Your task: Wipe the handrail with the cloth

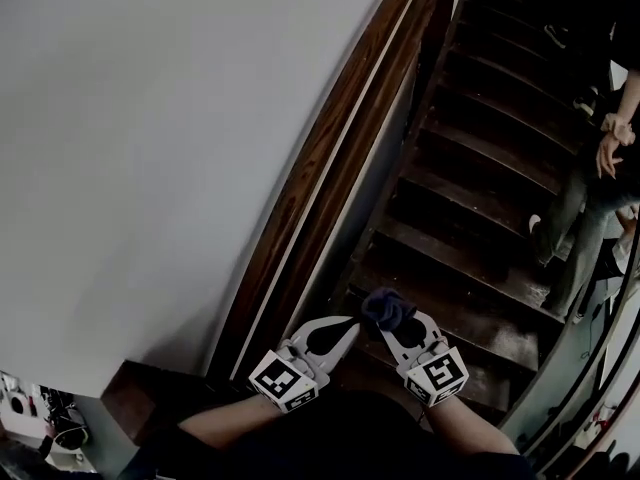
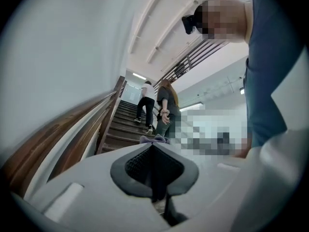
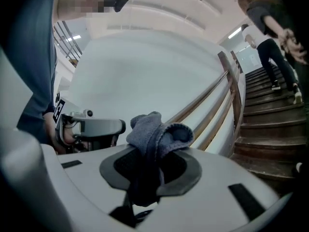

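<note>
A plain white wall [image 1: 150,118] fills the left side. Its lower edge is lined by the wooden handrail [image 1: 326,158], which climbs on a slant from lower left to upper right. The length of rail seen above the grippers is bare.

Just right of the rail's lower end, the left gripper [image 1: 348,328] is held out on a bare forearm. It points up the stairs and leans inward toward its partner. Its jaws are pressed together with nothing between them, as the left gripper view [image 2: 153,148] shows.

Close beside it, the right gripper [image 1: 398,326] leans in from the other side, so the two tips nearly meet. Its jaws are clamped on the cloth [image 1: 388,310], a dark bluish bundle that bulges out above the pads in the right gripper view [image 3: 157,132]. The cloth hangs over the bottom steps, near the handrail but apart from it.

To the right, the dark wooden stairs [image 1: 470,218] rise away. A few steps up at the far right, people [image 1: 590,198] stand on them beside a metal railing [image 1: 600,348].
</note>
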Available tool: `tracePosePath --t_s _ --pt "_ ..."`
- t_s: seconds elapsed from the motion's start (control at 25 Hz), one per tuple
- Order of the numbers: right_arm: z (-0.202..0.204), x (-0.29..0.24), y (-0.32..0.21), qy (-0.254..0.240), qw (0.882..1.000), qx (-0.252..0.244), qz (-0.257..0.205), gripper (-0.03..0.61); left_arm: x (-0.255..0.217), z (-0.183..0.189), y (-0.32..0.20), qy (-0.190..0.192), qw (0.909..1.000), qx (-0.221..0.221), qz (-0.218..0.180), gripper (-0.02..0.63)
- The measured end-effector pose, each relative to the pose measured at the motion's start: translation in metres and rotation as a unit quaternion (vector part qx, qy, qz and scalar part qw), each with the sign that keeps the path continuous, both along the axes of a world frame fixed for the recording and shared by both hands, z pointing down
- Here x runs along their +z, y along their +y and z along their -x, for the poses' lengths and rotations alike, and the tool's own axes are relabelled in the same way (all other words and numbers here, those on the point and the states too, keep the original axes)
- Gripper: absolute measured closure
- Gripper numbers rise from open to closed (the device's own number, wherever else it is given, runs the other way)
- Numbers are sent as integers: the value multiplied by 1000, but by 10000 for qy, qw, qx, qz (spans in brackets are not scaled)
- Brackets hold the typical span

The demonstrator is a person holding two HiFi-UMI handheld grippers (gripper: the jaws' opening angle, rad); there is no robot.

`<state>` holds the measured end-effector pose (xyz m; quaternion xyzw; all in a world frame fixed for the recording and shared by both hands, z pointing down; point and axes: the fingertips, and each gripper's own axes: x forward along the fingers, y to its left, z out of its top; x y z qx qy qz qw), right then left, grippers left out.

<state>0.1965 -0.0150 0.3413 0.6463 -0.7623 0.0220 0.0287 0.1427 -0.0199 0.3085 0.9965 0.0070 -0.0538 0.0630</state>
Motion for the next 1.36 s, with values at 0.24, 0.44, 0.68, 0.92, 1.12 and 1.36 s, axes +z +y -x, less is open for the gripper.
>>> tracePosePath --t_s 0.24,0.44,0.68,0.92,1.12,1.36 --pt "7 13 17 -193 9998 -45 73 479 4 -3 13 -54 9999 107 -57 609" --pt "12 20 22 -197 9997 -77 75 479 8 -3 17 -128 9998 124 -32 609" --pt "4 18 29 -258 9997 -2 27 479 8 -10 28 -160 9997 205 -44 609" --pt "2 20 33 -284 9995 92 75 479 9 -11 32 -129 9996 263 -36 610" --pt "2 21 34 -283 9995 112 101 479 8 -13 33 -152 9994 299 -110 611" --pt "5 19 34 -286 9995 89 73 479 11 -10 33 -151 9995 281 -22 609"
